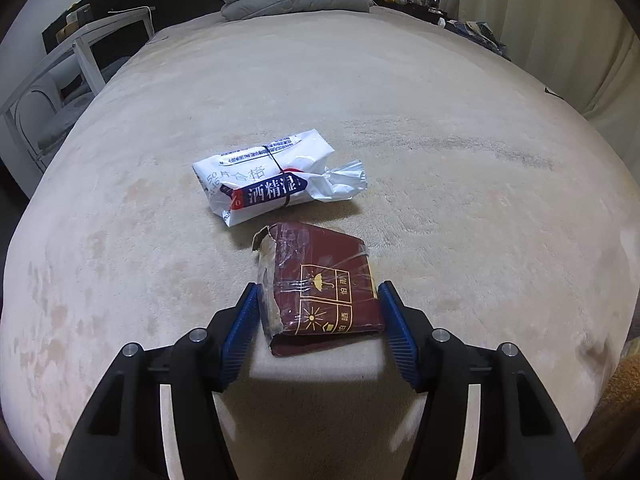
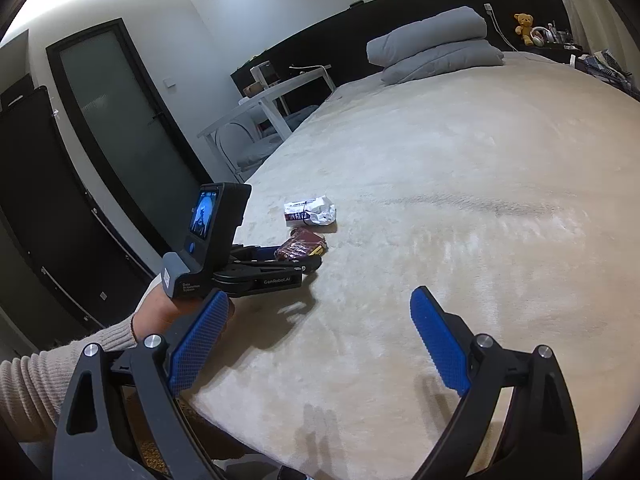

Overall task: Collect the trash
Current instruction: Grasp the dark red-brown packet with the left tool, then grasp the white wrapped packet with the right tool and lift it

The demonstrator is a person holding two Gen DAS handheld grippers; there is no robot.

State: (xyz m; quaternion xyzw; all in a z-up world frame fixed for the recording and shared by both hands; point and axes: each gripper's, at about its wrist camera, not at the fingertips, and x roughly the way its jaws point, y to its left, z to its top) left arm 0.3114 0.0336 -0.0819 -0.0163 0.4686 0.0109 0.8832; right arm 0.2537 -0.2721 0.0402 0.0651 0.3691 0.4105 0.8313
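Two trash items on bed (image 1: 440,128). Left wrist: left gripper (image 1: 318,312) spread around torn maroon box (image 1: 320,292), pads beside it, not clamped; crushed cardboard may slip. Wipes pack (image 1: 272,178) just beyond. Right wrist: right gripper (image 2: 320,336) released, holding nothing, near bed edge; folded duvet (image 2: 436,44) far off, nothing blocking.

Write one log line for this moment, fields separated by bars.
stage: grasp approach | left gripper: open around red carton | right gripper: open, empty | white wipes pack: on bed

Black grippers, blue ribbed fingers (image 1: 240,320), silver screws, beige knit sleeve (image 2: 48,372).
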